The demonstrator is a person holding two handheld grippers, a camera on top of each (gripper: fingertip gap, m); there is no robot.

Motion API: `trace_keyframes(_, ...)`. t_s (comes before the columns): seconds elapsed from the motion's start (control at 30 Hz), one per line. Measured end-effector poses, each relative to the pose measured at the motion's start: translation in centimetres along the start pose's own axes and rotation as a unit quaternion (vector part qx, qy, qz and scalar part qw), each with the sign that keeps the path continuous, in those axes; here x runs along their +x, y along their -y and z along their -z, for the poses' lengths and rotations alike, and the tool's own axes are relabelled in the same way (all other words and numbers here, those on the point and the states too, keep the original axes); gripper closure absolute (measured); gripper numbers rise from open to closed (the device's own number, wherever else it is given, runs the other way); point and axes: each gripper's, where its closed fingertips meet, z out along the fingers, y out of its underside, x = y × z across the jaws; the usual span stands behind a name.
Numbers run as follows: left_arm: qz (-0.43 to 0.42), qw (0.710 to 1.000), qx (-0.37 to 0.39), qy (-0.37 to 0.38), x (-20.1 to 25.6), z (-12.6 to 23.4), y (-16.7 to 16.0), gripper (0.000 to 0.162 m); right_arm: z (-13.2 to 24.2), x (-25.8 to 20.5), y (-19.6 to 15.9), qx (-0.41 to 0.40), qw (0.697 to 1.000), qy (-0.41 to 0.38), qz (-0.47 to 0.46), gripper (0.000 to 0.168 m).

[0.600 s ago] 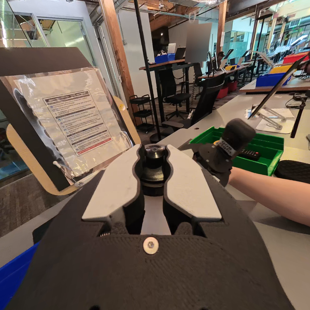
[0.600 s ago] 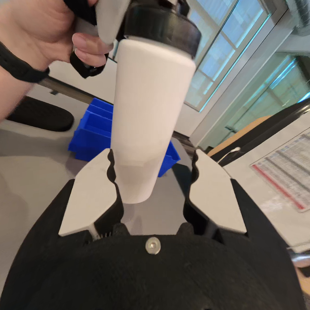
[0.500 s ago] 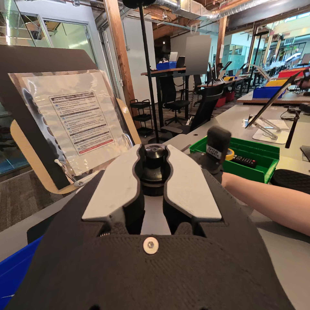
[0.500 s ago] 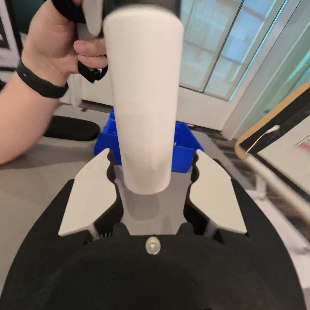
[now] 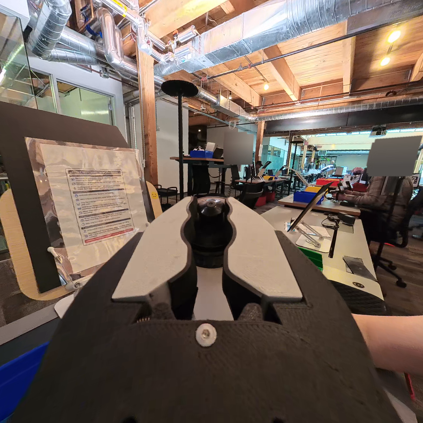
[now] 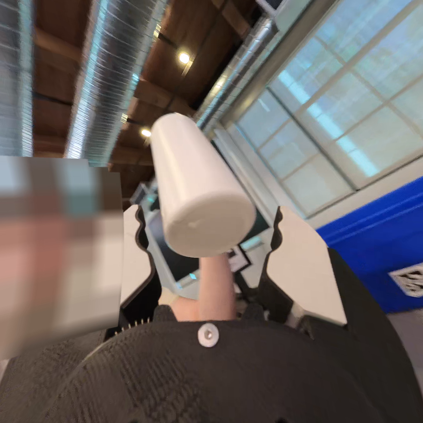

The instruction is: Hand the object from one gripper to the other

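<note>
A white bottle with a black cap is the object. In the left wrist view my left gripper (image 5: 209,204) is shut on the bottle's black cap (image 5: 209,219), with the white body (image 5: 211,295) running back between the fingers. In the right wrist view the white bottle (image 6: 199,199) hangs in the air with its flat bottom end toward the camera, just above and between my right gripper's (image 6: 208,219) fingers. The right gripper is open and does not touch it. The view is blurred and tilted up at the ceiling.
A black board with a bagged printed sheet (image 5: 91,206) stands at the left. A blue bin shows at lower left (image 5: 16,375) and in the right wrist view (image 6: 375,247). A green bin (image 5: 312,258), a tablet stand (image 5: 309,219) and a forearm (image 5: 389,338) lie right. A person sits at a far desk (image 5: 380,196). My hands' fingertips stand some 20 centimetres from each other.
The left gripper has lifted and tilted up with the bottle. The right gripper has swung to look upward, now seeing the bottle's bottom end instead of its side. It stays open.
</note>
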Motion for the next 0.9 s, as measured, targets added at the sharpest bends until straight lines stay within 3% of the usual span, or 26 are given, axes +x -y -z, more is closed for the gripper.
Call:
trace_keyframes(0.1, 0.0, 1.0, 0.0, 0.003, -0.1, 0.1, 0.0, 0.14, -0.5, 0.2, -0.5, 0.011, 0.993, 0.037, -0.112, 0.066)
trace_keyframes(0.13, 0.002, 1.0, 0.001, 0.003, -0.2, 0.1, 0.0, 0.14, -0.6, 0.4, -0.9, 0.004, 0.989, 0.043, -0.14, 0.075)
trace_keyframes(0.23, -0.005, 1.0, -0.007, 0.008, -0.3, 0.0, -0.2, 0.14, -0.6, 0.5, -1.6, -0.012, 0.983, 0.059, -0.176, 0.084)
trace_keyframes(0.53, -0.001, 1.0, -0.004, -0.003, -0.2, -0.1, -0.3, 0.14, -0.7, 0.2, -1.4, -0.016, 0.985, 0.055, -0.165, 0.083)
trace_keyframes(0.8, 0.006, 0.999, 0.014, -0.035, 0.6, -0.1, -0.1, 0.139, -0.6, -0.3, -0.6, -0.014, 0.994, 0.046, -0.1, 0.083)
trace_keyframes(0.9, -0.004, 1.0, 0.018, -0.015, 0.5, -0.5, -0.1, 0.119, -0.3, -0.4, 0.1, 0.016, 0.992, 0.059, -0.112, 0.084)
